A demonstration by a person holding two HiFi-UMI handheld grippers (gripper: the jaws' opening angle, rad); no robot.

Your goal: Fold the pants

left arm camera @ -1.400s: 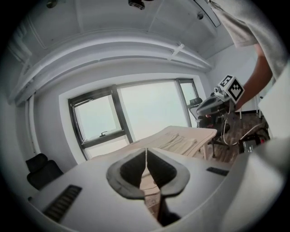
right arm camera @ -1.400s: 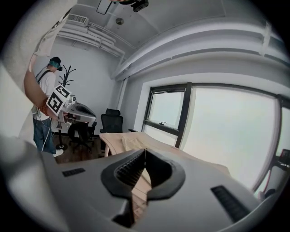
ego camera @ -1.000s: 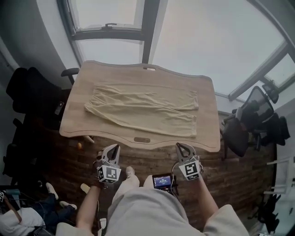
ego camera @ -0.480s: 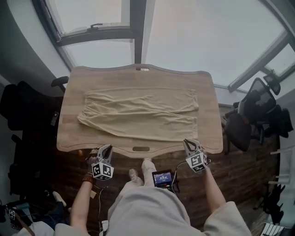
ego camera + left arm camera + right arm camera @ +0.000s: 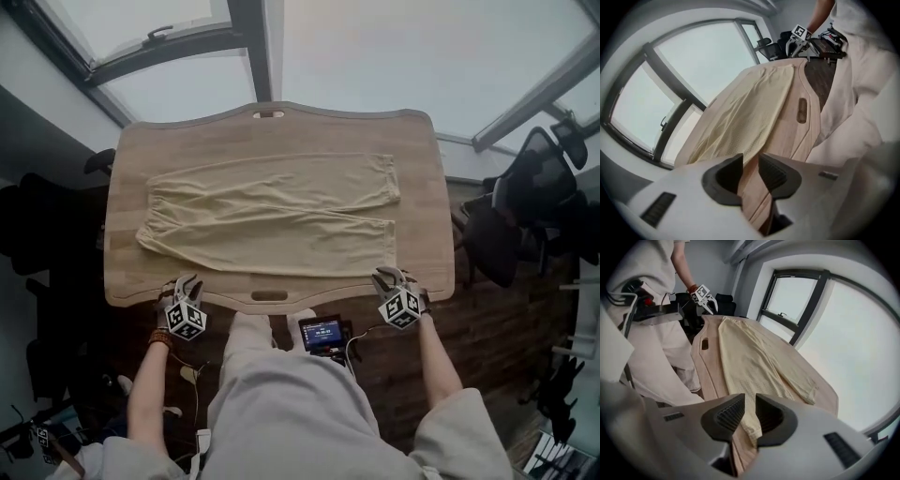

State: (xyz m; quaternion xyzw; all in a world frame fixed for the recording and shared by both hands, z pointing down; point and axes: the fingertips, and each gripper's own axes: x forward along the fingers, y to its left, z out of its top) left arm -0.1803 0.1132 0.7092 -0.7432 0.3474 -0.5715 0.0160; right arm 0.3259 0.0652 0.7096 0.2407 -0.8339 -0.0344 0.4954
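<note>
Since the earlier frames both grippers have moved from in front of the person's legs to the near edge of the table (image 5: pixel 281 127), and both sets of jaws have just been opening. Left gripper (image 5: pixel 184 283) is at the near-left edge with its jaws partly apart. Only bare wood shows in the gap, and the fabric edge lies just beyond, so it holds nothing. Right gripper (image 5: pixel 388 277) is at the near-right edge, jaws apart by a narrow gap. The pants' near-right corner shows through the gap, and the pads aren't pressing on it. Pants (image 5: pixel 272 216) lie flat, spread lengthwise across the tabletop.
</note>
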